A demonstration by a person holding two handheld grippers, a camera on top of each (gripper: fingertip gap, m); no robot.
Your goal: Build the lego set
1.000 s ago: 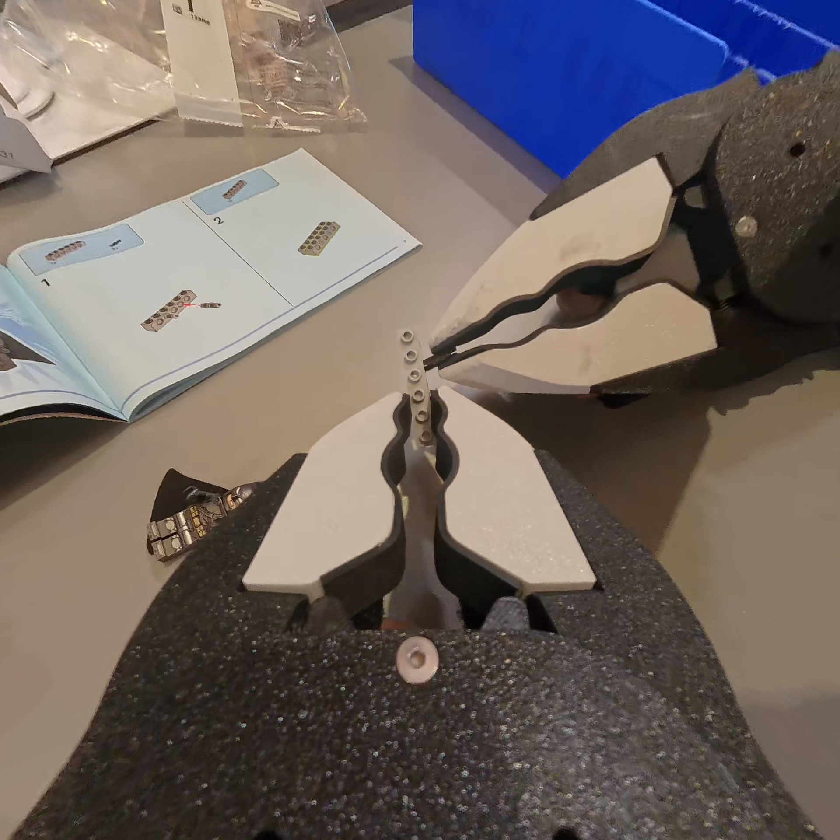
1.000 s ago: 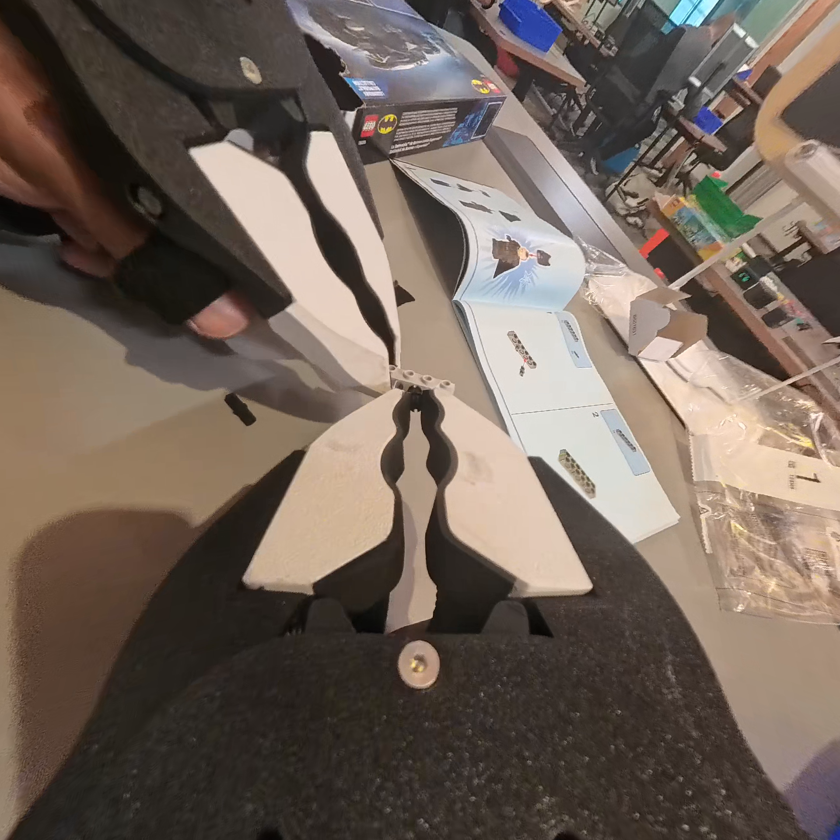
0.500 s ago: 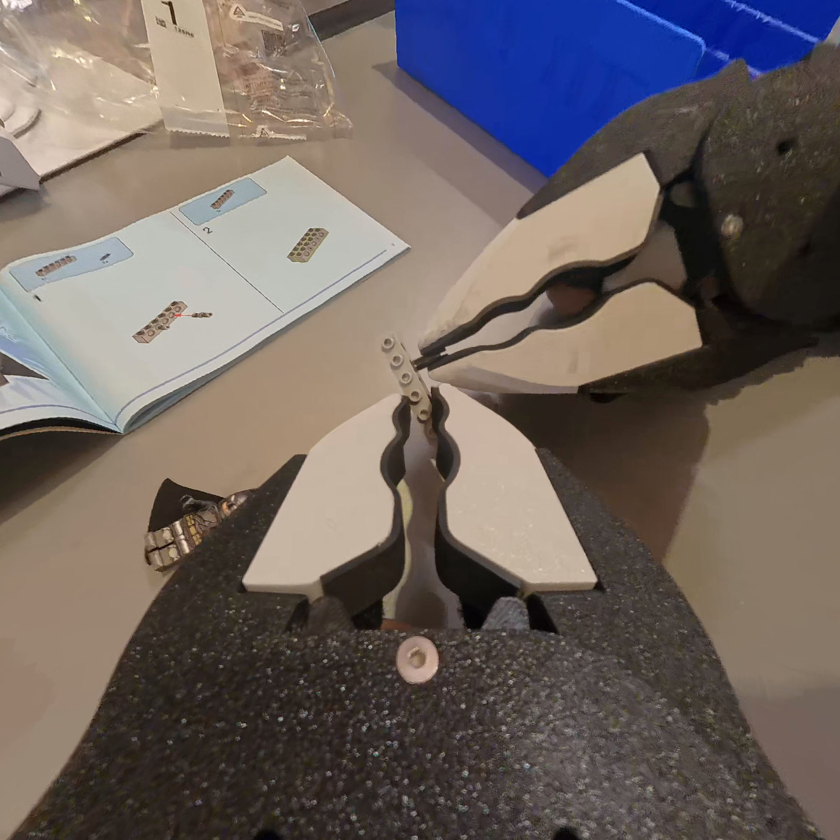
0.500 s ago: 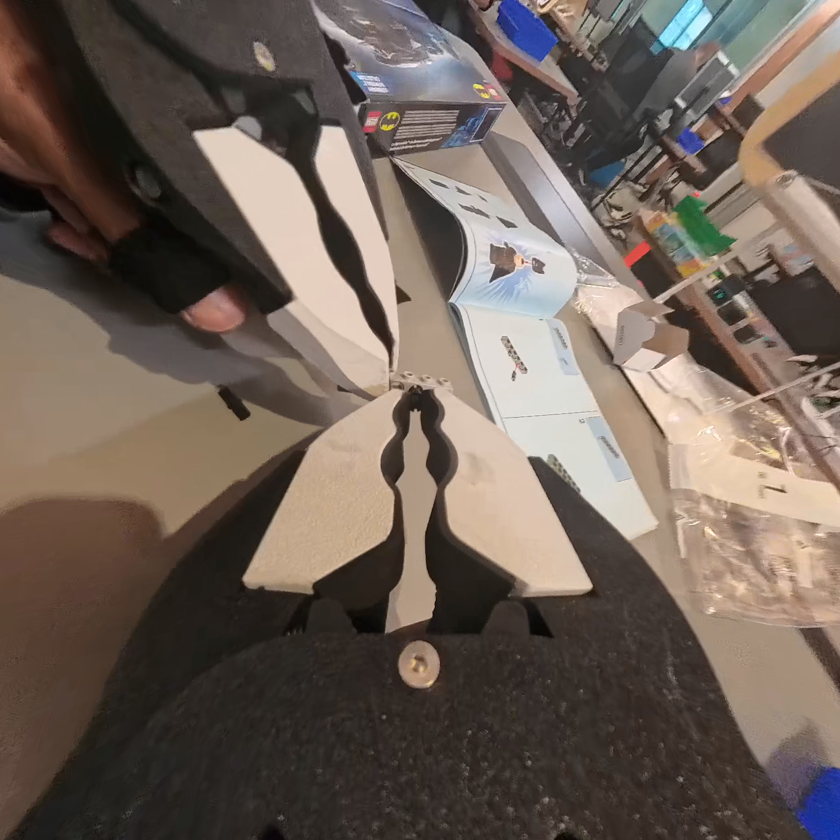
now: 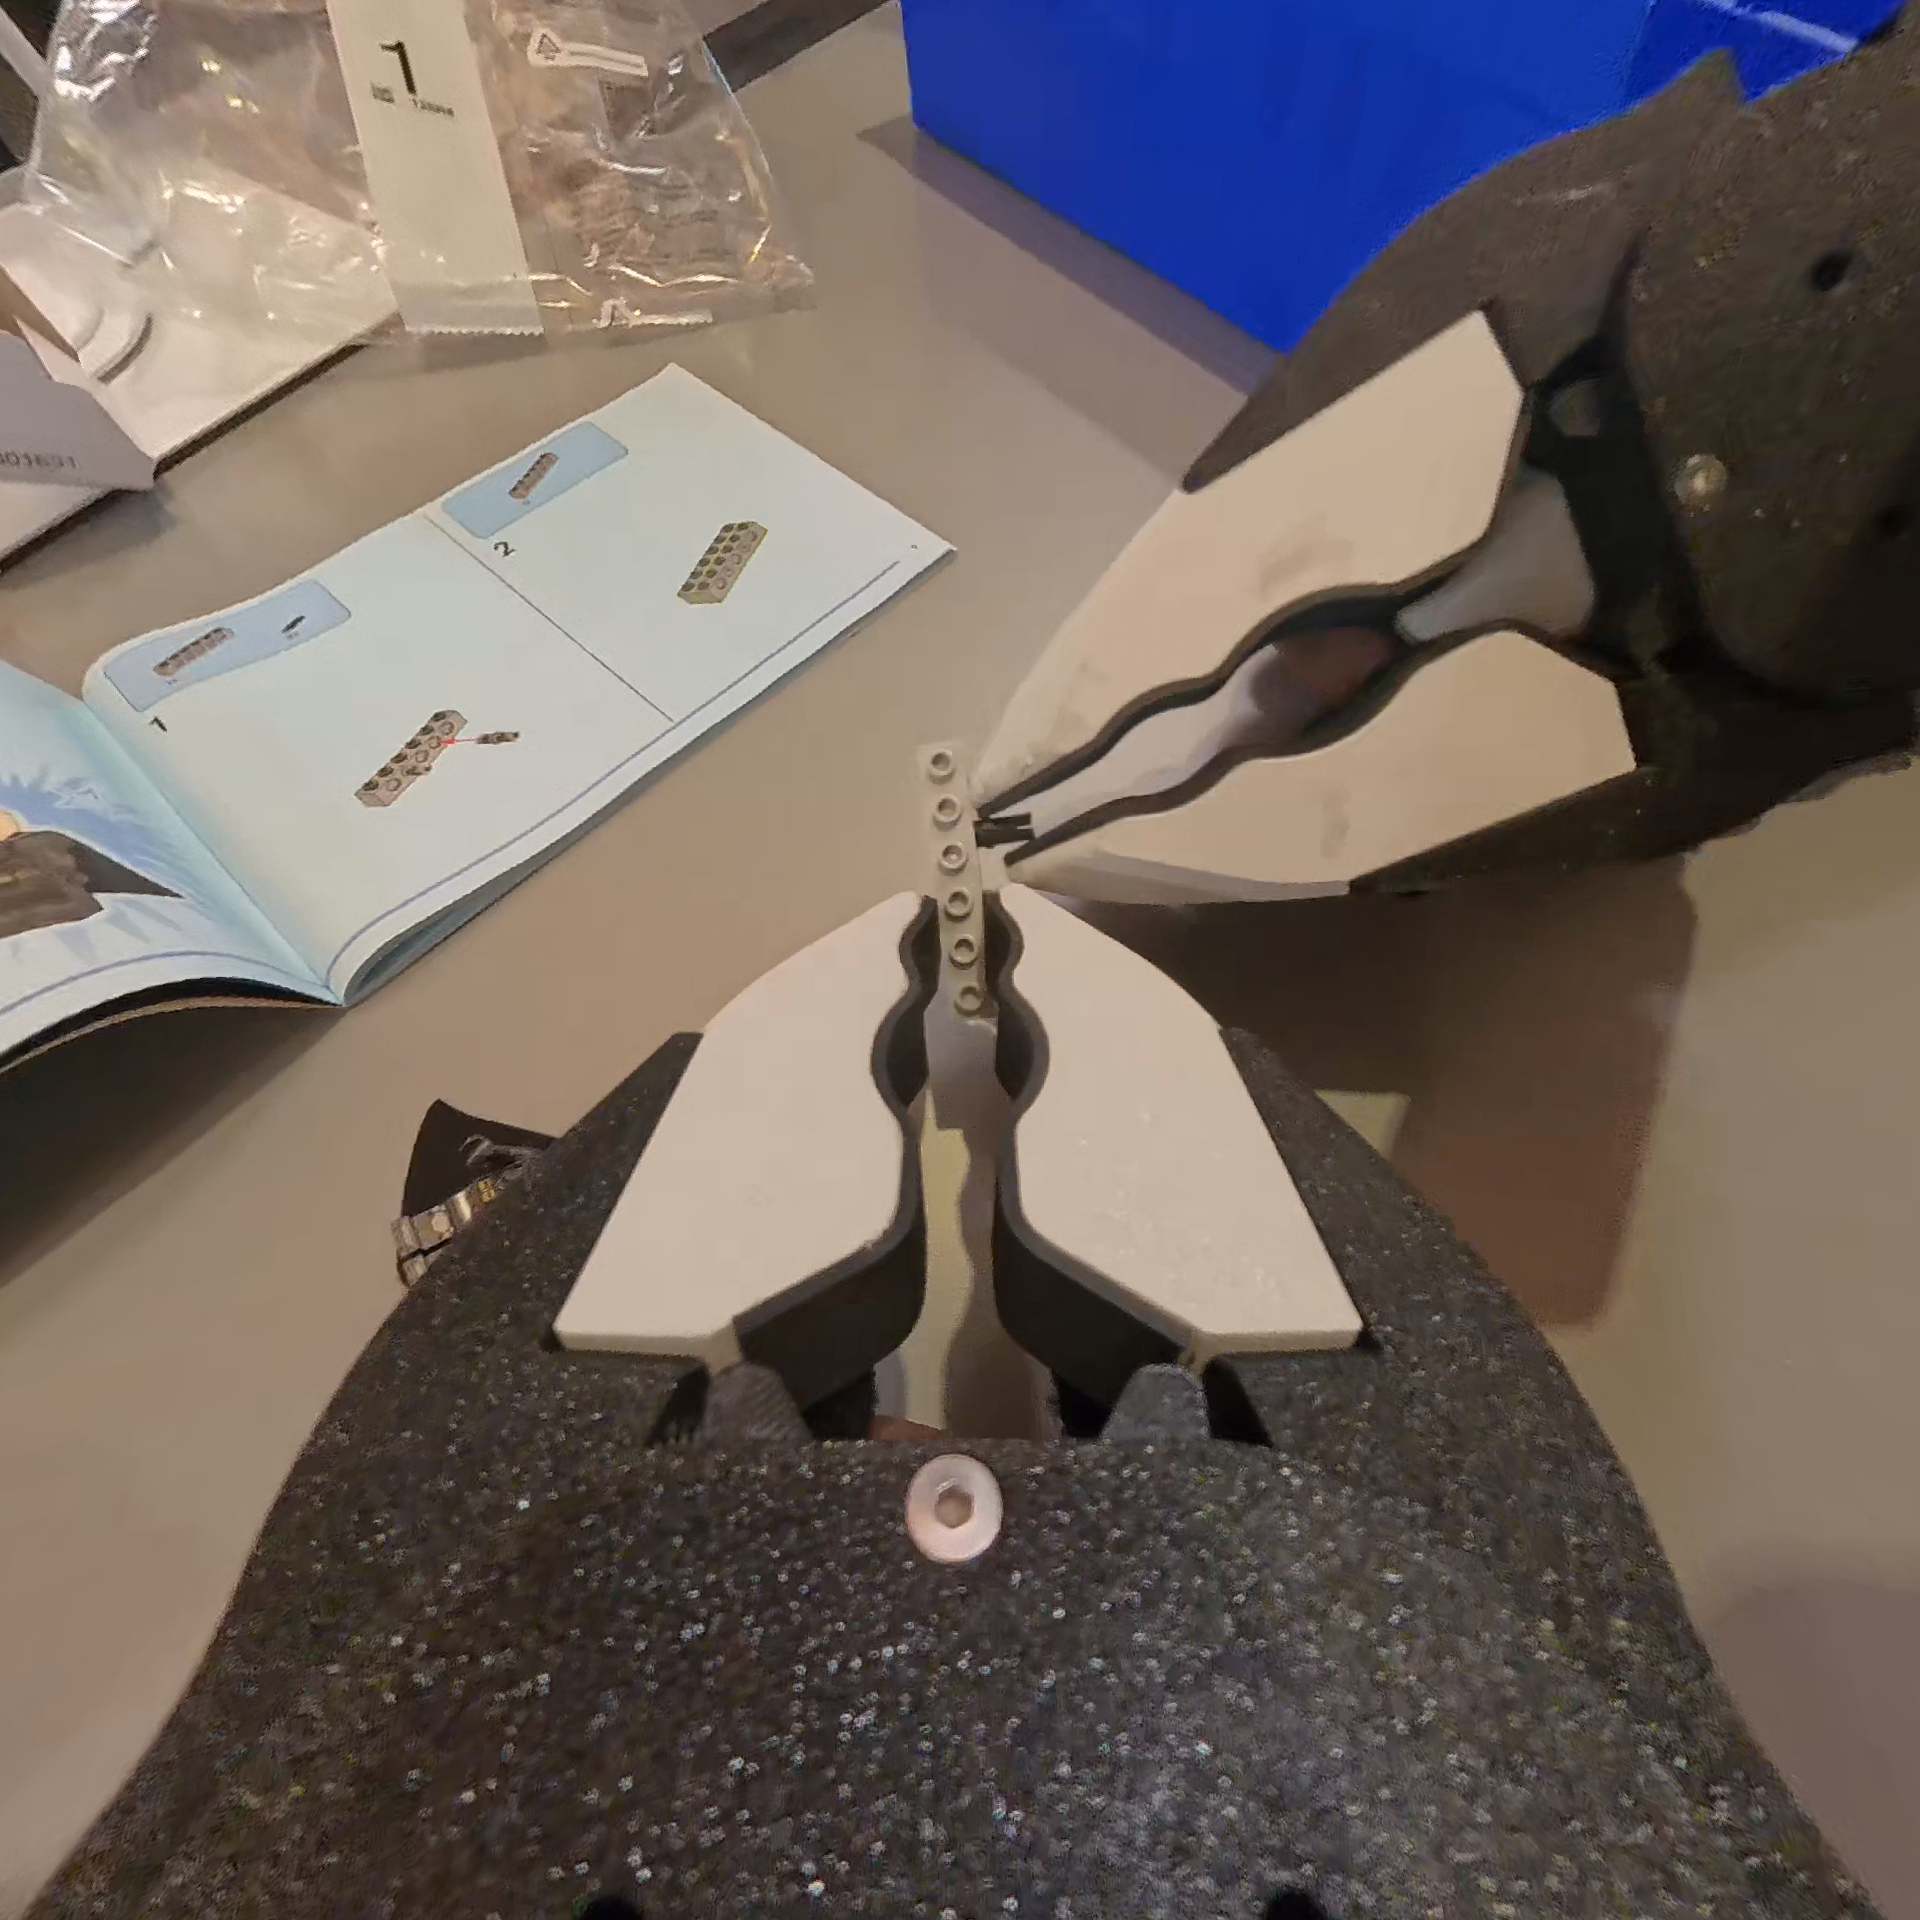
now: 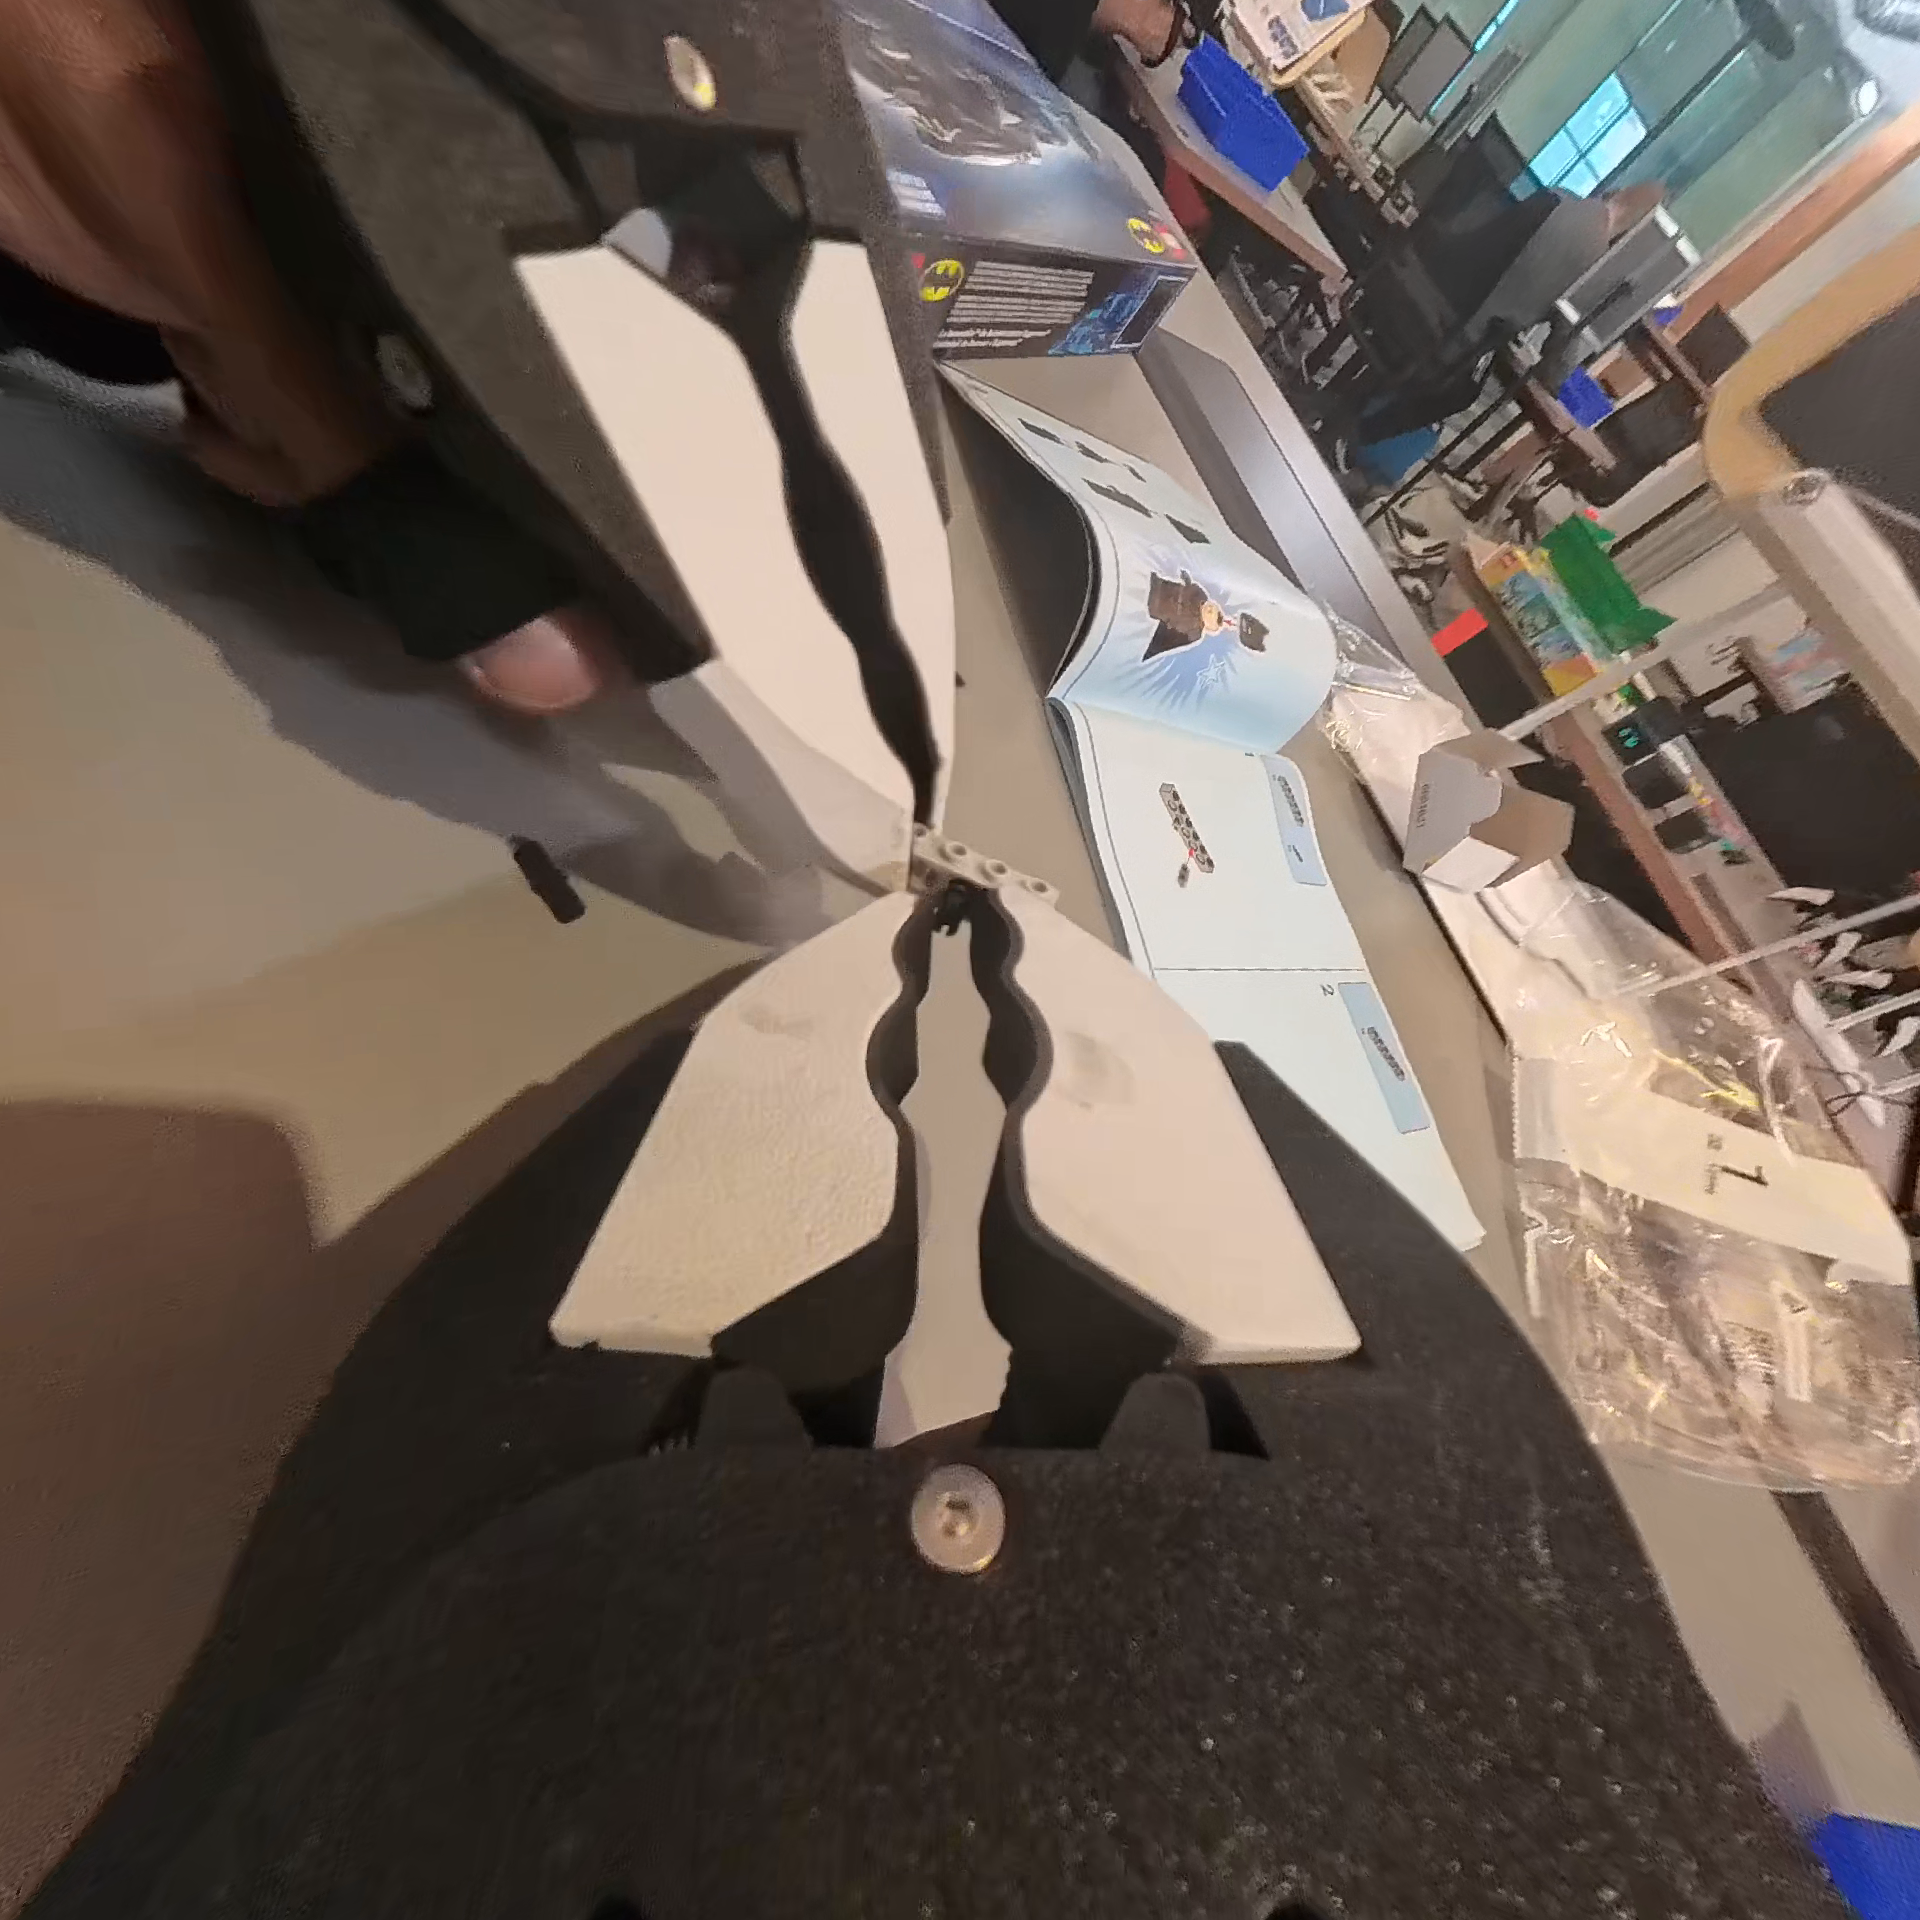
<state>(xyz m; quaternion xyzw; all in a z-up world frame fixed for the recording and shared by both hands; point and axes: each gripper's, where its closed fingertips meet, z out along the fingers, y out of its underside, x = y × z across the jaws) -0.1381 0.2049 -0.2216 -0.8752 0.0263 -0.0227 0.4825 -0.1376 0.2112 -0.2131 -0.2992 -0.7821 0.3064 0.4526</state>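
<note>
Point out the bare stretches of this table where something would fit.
Bare grey tabletop lies right of the left tongs, below the right tongs. Another strip runs between the open pale-blue instruction booklet and blue plastic bin. It is crowded by the clear plastic bags.

Two close, facing wrist views

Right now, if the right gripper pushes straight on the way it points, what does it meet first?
The grey studded beam held in the left gripper. The right gripper pinches a small black pin whose tip looks to be already at the beam's side; actual contact is unclear.
</note>
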